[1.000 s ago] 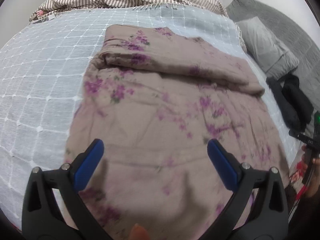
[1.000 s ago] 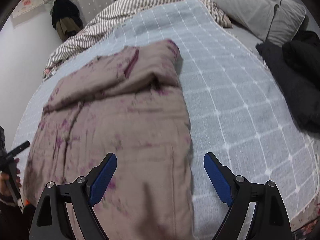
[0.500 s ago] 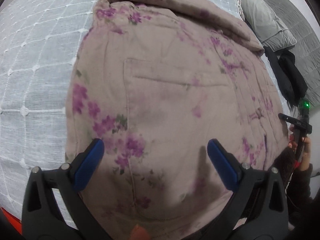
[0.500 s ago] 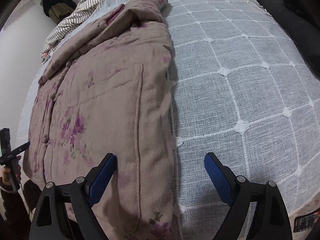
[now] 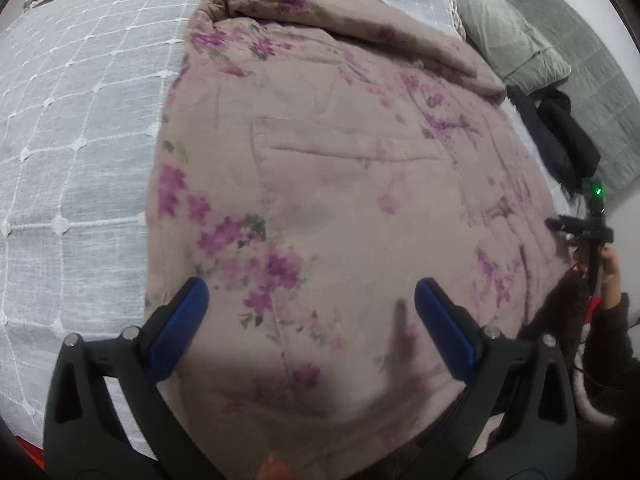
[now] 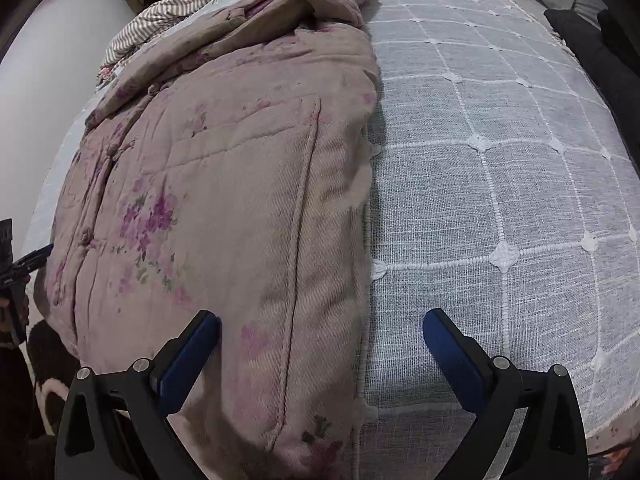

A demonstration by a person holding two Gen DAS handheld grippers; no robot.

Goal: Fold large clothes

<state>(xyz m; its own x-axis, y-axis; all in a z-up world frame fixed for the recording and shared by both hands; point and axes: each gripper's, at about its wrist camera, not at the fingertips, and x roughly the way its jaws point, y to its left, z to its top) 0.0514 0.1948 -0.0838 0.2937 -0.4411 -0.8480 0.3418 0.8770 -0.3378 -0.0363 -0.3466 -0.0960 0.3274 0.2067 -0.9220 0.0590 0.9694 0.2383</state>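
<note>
Bed cover (image 6: 500, 168), pale blue-grey with a white stitched grid, filling most of both views. Striped blanket (image 6: 160, 20) bunched at upper left of the right wrist view; grey pillow (image 5: 512, 36) and dark clothes (image 5: 560, 132) at upper right of the left wrist view.

Quilted floral jacket (image 5: 340, 184), dusty pink with purple sprigs, spread flat on the cover. Long axis running from frame bottom up to the collar end at frame top. Patch pocket (image 5: 340, 184) mid-frame in the left view. Hem end nearest both cameras, at the bottom edge.

Left gripper (image 5: 312, 312): blue pads spread wide, nothing pinched, jacket fabric directly beneath and between them, left side edge just outside the left pad.

Right gripper (image 6: 320, 344): jaws just been opening, now at full spread, nothing pinched. Straddling the jacket's right side edge (image 6: 366, 240): left pad over fabric, right pad over bare cover.

Likely next: close on the hem corners. Each hand equally near its own corner; both angled steeply down.
</note>
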